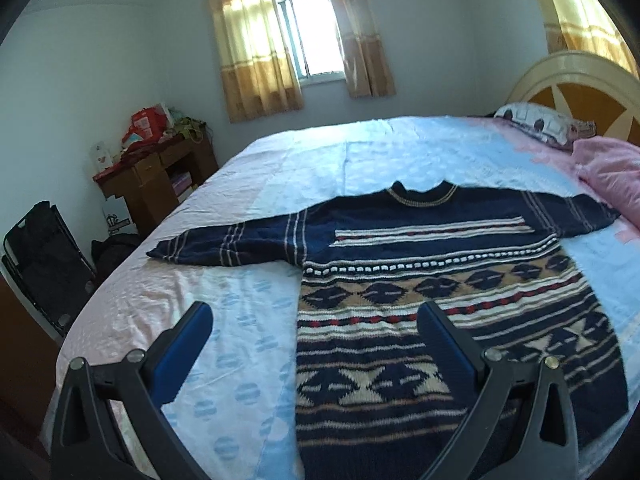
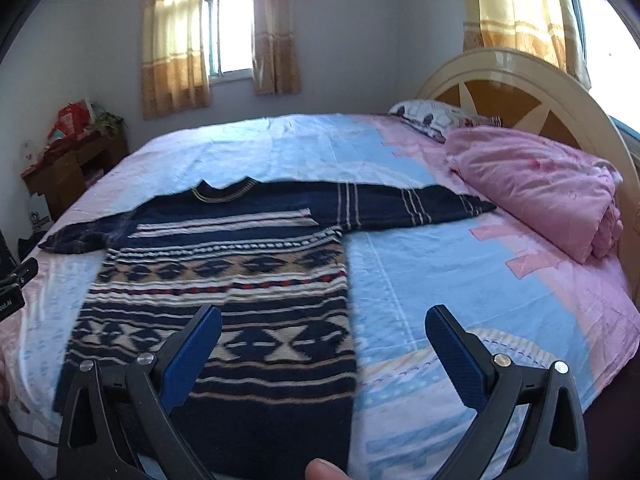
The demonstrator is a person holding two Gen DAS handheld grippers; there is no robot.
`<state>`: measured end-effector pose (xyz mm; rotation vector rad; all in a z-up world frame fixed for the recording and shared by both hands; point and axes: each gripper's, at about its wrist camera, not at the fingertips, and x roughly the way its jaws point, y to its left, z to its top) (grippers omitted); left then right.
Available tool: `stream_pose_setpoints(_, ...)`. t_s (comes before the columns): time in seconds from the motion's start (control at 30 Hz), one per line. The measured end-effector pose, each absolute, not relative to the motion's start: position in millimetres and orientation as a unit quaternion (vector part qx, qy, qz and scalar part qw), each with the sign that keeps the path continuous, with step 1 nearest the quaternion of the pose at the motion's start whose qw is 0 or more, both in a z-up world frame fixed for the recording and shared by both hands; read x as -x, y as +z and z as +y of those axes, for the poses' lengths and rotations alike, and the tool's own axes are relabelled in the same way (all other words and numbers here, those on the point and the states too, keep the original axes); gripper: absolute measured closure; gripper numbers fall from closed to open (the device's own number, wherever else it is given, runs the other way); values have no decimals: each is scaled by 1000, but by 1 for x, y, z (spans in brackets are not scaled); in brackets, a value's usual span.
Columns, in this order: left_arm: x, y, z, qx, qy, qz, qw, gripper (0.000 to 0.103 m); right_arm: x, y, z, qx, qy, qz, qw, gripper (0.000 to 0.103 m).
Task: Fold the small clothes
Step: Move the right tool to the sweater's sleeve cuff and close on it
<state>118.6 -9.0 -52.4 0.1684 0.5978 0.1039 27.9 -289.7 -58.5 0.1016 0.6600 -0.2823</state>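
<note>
A navy patterned knit sweater (image 1: 440, 280) lies flat on the bed (image 1: 260, 184), front up, both sleeves spread sideways, collar toward the far side. It also shows in the right wrist view (image 2: 224, 264). My left gripper (image 1: 316, 316) is open and empty, above the sweater's left lower edge. My right gripper (image 2: 324, 320) is open and empty, above the sweater's right lower edge. The left gripper's body (image 2: 14, 284) shows at the left edge of the right wrist view.
The bed has a blue and pink sheet (image 2: 440, 260). A folded pink quilt (image 2: 540, 188) and a pillow (image 2: 432, 114) lie by the headboard (image 2: 520, 84) on the right. A wooden cabinet (image 1: 156, 176) and a black folding chair (image 1: 44, 256) stand left of the bed.
</note>
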Motion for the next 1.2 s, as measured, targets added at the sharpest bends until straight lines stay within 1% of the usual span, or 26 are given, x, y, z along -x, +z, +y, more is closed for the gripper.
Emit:
stream_pose_setpoints(0.2,-159,-70,-24,-107,49,312,943,0,-60,-81,-324,-52,-152,340,927,1)
stream_pose_setpoints(0.5,-230,-85,-42,-122,62,327,935,0,-119,-112,-401,-59,-193,366,909,1)
stream_pose_setpoints(0.97,-325,-123,-65,-118,100,343,927,0,-188,-131,-561,-146,-268,369,878,2)
stream_pose_setpoints(1.03,-337,-129,-64,-114,105,344,926,0,-196,-134,-584,-152,-285,367,872,4)
stream_pose_setpoints(1.1,-347,-135,-63,-105,105,354,923,0,-204,-137,-603,-157,-297,367,868,9)
stream_pose_setpoints(1.13,-353,-139,-60,-97,104,363,921,0,-209,-139,-614,-162,-301,367,865,15)
stream_pose_setpoints(1.17,-357,-141,-58,-88,105,369,919,0,-214,-141,-625,-167,-305,368,862,18)
stream_pose_setpoints(1.2,-361,-143,-56,-83,106,372,918,0,-218,-144,-632,-171,-310,369,859,18)
